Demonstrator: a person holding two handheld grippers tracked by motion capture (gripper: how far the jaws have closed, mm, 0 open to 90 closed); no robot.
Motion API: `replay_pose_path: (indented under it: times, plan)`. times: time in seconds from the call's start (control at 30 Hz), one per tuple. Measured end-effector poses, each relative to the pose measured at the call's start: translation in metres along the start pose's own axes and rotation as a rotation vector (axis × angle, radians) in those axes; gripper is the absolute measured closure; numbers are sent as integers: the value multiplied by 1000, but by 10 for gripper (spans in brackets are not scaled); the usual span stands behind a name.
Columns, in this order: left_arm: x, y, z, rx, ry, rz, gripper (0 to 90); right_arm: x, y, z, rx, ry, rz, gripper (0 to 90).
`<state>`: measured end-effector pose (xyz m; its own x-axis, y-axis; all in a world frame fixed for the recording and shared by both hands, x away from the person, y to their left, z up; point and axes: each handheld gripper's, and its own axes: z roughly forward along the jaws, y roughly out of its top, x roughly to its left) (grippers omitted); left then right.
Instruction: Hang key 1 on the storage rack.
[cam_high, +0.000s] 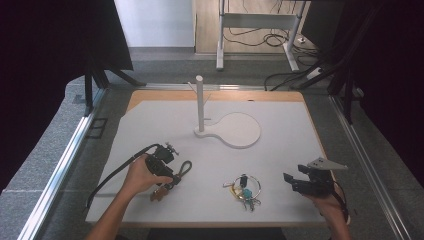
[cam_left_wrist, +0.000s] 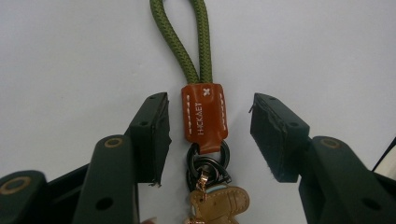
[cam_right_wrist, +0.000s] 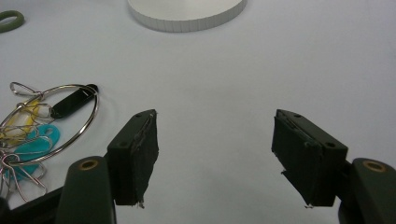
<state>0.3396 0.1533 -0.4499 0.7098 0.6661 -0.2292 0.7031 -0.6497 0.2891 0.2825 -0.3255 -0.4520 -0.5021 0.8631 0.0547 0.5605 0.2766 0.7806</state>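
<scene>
closing in on the green rope-loop keychain with brown leather tab lying on the white table mat, left gripper jaws apart and straddling the tab; next, clamp; right gripper idles apart.

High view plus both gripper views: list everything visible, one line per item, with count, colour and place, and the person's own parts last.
Rope keychain: one, green cord loop with a brown leather tab, dark rings and a tan charm; front left of the mat, lying between the left gripper's open jaws.
Key ring bunch: one, silver ring with black, teal and yellow tags; front centre of the mat.
Stand: one, white post on a flat white base; middle back of the mat.
Mat: one, white, covering the table.
Metal frame: one, white, on the floor beyond the table.
Left gripper: one, black, jaws apart around the leather tab, pads not touching it.
Right gripper: one, black, open over bare mat at front right.
</scene>
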Motion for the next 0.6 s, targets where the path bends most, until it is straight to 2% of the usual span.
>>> replay_pose_path:
  times: [0.27,0.6]
  plan:
    - [1,2,6,17,8,2,516,1,0,1,3,3,-4,313]
    - [-2,3,12,44,53,24,556,1,1,1,3,4,-4,313]
